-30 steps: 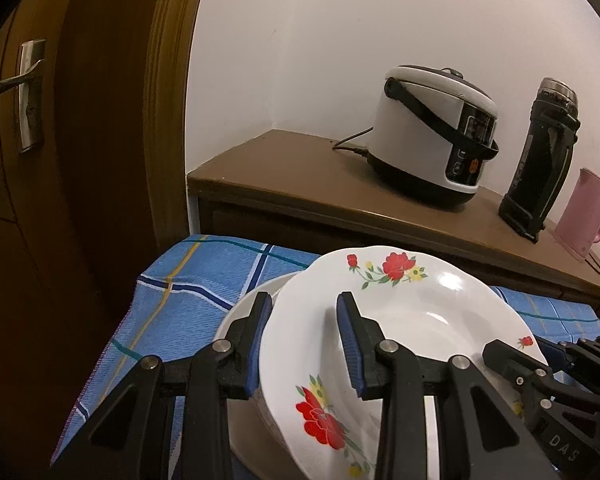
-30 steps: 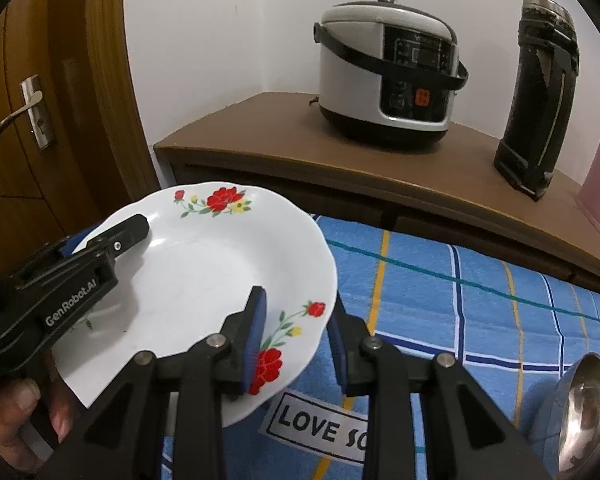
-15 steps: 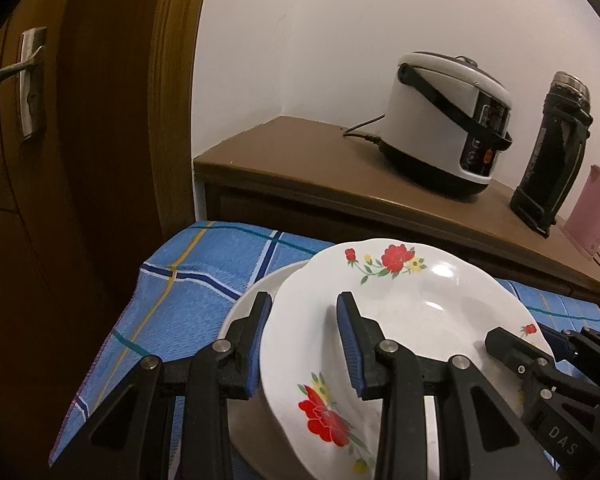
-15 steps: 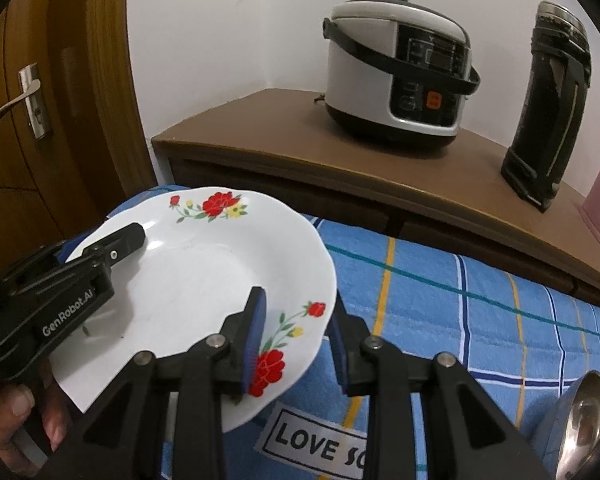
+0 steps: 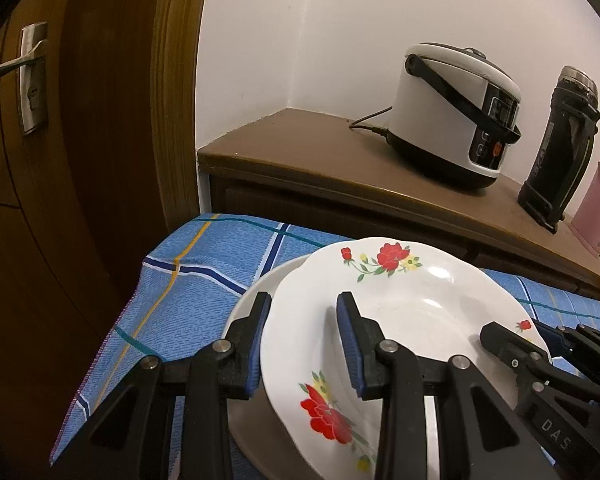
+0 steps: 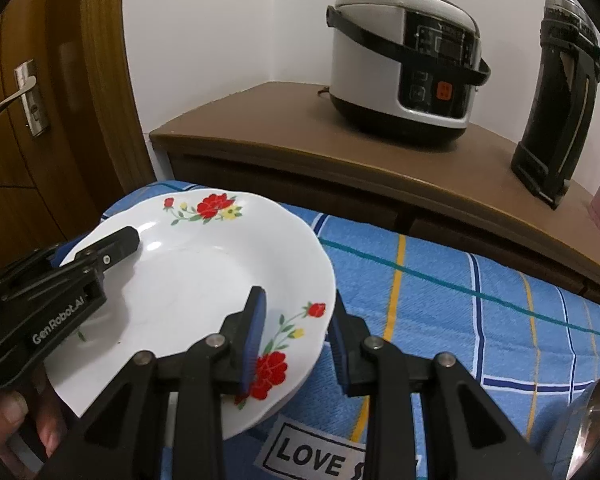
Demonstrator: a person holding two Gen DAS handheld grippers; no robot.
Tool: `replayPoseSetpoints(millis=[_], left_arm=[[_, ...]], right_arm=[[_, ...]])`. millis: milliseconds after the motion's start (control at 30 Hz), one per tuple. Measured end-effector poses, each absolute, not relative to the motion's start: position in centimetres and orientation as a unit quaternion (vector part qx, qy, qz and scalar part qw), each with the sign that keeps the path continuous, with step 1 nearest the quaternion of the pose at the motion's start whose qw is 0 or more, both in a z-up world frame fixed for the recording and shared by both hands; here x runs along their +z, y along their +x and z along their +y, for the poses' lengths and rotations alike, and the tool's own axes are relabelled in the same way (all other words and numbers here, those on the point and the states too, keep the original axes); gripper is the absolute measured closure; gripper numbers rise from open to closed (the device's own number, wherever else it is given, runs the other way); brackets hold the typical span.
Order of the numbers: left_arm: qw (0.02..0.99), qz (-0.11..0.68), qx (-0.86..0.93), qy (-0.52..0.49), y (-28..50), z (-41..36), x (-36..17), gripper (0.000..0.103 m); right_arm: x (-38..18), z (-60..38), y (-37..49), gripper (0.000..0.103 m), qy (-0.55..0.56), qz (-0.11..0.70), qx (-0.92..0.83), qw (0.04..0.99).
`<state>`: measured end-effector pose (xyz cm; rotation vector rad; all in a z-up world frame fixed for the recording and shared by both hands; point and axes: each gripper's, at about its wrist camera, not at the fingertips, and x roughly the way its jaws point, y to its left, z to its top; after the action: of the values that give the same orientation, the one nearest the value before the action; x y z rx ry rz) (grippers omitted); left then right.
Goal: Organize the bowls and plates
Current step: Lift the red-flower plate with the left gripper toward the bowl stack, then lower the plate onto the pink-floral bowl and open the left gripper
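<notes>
I hold the flowered plate (image 5: 412, 312) with both claws, the left claw (image 5: 304, 344) and the right claw (image 6: 296, 336) each clamped on its rim, just above a plain plate (image 5: 256, 296) on the table (image 6: 460, 300); next I should lower and release it gently

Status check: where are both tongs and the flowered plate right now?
Left tongs and right tongs both straddle the flowered plate rim, opposite sides; grip unclear. Plate over a plain plate on the blue cloth. Path looks unobstructed.

Dim warm light, fisheye-warped edges
</notes>
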<state>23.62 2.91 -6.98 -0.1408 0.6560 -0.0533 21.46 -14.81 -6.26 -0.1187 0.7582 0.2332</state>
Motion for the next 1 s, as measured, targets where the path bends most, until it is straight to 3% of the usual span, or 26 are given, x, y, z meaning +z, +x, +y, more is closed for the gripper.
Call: replayPoseSetpoints(millis=[1000], left_arm=[[0.935,0.347,-0.045,-0.064,24.04,2.15,-7.45,0.067]], right_arm=[[-7.17,-14.89,21.98,0.07,-0.061,0.37,0.107,0.921]])
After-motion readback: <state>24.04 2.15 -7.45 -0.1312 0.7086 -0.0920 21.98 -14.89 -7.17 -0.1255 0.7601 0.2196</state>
